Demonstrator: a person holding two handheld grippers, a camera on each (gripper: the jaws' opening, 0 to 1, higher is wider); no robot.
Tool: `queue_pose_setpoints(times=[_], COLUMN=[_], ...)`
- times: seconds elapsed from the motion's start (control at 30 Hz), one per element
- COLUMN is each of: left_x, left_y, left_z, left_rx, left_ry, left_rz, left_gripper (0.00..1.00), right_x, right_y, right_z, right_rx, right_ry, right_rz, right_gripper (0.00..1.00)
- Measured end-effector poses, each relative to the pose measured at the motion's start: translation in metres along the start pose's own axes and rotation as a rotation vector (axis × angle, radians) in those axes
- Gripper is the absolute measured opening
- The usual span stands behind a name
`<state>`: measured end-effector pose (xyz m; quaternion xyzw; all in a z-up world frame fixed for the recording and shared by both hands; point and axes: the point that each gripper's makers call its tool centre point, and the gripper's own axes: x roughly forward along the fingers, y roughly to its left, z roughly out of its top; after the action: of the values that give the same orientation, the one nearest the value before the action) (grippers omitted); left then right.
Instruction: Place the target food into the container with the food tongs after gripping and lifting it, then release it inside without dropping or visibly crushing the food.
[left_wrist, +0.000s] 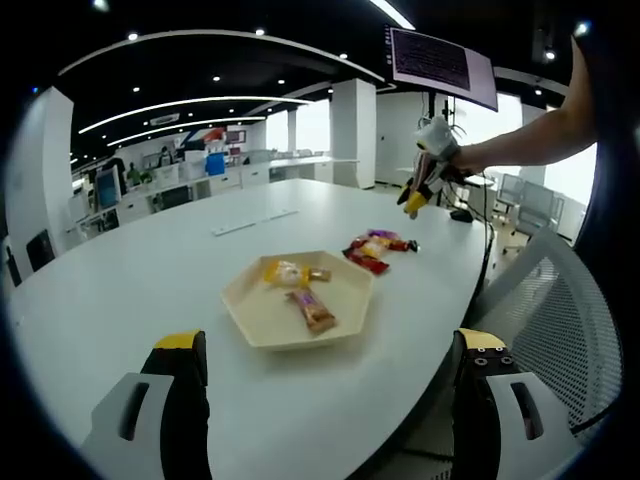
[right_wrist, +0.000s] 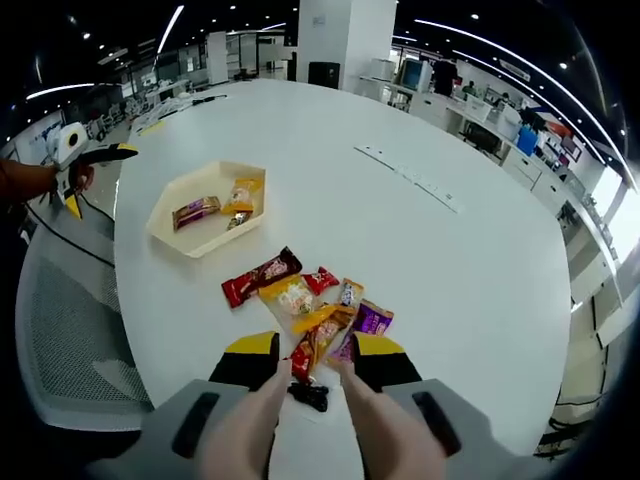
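the right claw (right_wrist: 312, 362) hung with jaws apart above the heap of wrapped snacks (right_wrist: 318, 312) on the white counter (right_wrist: 450, 260); the left claw (left_wrist: 330, 355) gaped wide, empty, before the beige hexagonal tray (left_wrist: 255, 325) holding two packets. picking seemed in hand; next, closing gently on one wrapper.

The table (right_wrist: 480, 250) was plain white, and the hexagonal tray (left_wrist: 262, 325) on it was pale cream, holding one yellow-orange wrapped snack (left_wrist: 290, 272) and one brown wrapped snack (left_wrist: 314, 312). The loose pile of snacks (right_wrist: 318, 305) showed red, dark red, yellow, orange and purple wrappers. Both the left gripper (left_wrist: 330, 375) and the right gripper (right_wrist: 315, 362) had black jaws with yellow tips on light grey bodies.
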<state>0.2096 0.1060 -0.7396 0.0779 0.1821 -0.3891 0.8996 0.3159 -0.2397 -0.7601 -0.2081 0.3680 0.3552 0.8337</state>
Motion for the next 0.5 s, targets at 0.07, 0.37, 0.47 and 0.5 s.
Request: queue_pose_setpoints(times=[0.07, 0.37, 0.47, 0.5], left_x=[0.000, 0.001, 0.001, 0.001], left_y=[0.000, -0.001, -0.001, -0.001], left_z=[-0.001, -0.001, -0.001, -0.001], left_rx=[-0.001, 0.001, 0.000, 0.000], left_ry=[0.002, 0.005, 0.005, 0.005], left_rz=[0.001, -0.006, -0.006, -0.006], left_gripper=[0.99, 0.99, 0.99, 0.99], right_x=[0.001, 0.008, 0.013, 0.013], right_y=[0.000, 0.001, 0.003, 0.003], right_z=[-0.003, -0.015, -0.021, -0.023], right_rx=[0.002, -0.053, -0.073, -0.076], right_ry=[-0.001, -0.014, -0.008, -0.010], right_rz=[-0.001, 0.000, 0.009, 0.012], right_gripper=[0.27, 0.27, 0.27, 0.27])
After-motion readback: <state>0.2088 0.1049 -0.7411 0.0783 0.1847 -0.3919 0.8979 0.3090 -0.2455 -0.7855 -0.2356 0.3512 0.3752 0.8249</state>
